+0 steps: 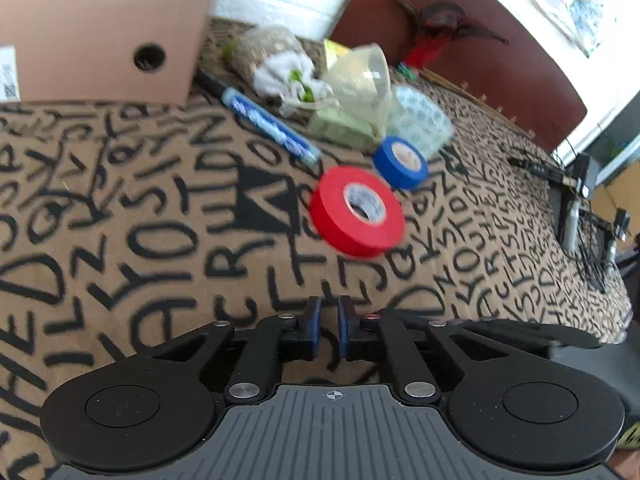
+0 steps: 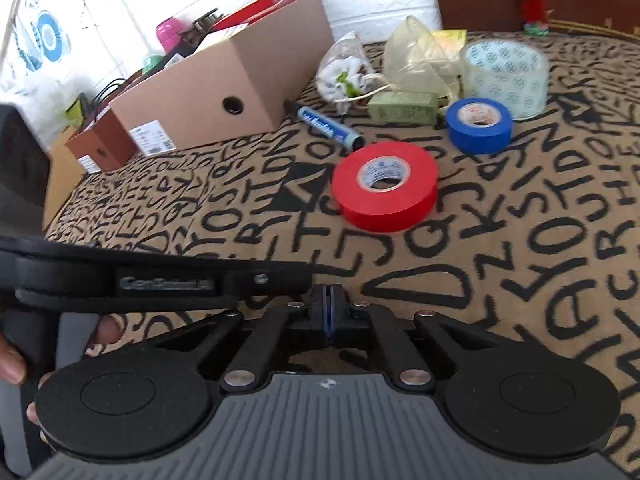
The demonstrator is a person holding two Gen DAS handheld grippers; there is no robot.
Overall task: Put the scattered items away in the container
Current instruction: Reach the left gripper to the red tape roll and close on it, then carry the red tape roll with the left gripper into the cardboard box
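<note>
A red tape roll [image 1: 357, 216] [image 2: 385, 186] lies flat on the letter-patterned cloth, with a blue tape roll [image 1: 400, 162] [image 2: 479, 125] just behind it. A blue marker [image 1: 267, 125] [image 2: 326, 124], a green box [image 1: 343, 128] [image 2: 402, 108], a clear printed tape roll [image 1: 420, 120] [image 2: 505, 78], a clear tape loop [image 1: 362, 76] [image 2: 416, 60] and a plastic bag [image 1: 276, 62] [image 2: 348, 68] lie further back. The cardboard box [image 1: 104, 36] [image 2: 224, 92] stands at the back left. My left gripper [image 1: 329, 320] is nearly closed with a small gap, empty, short of the red roll. My right gripper [image 2: 329, 304] is shut and empty.
The patterned cloth [image 1: 120, 208] [image 2: 520, 240] covers the table. The left gripper's body [image 2: 160, 280] crosses the right wrist view at left. A smaller brown box [image 2: 102, 146] stands left of the cardboard box. A dark headboard [image 1: 480, 40] and cables [image 1: 576, 200] are at the right.
</note>
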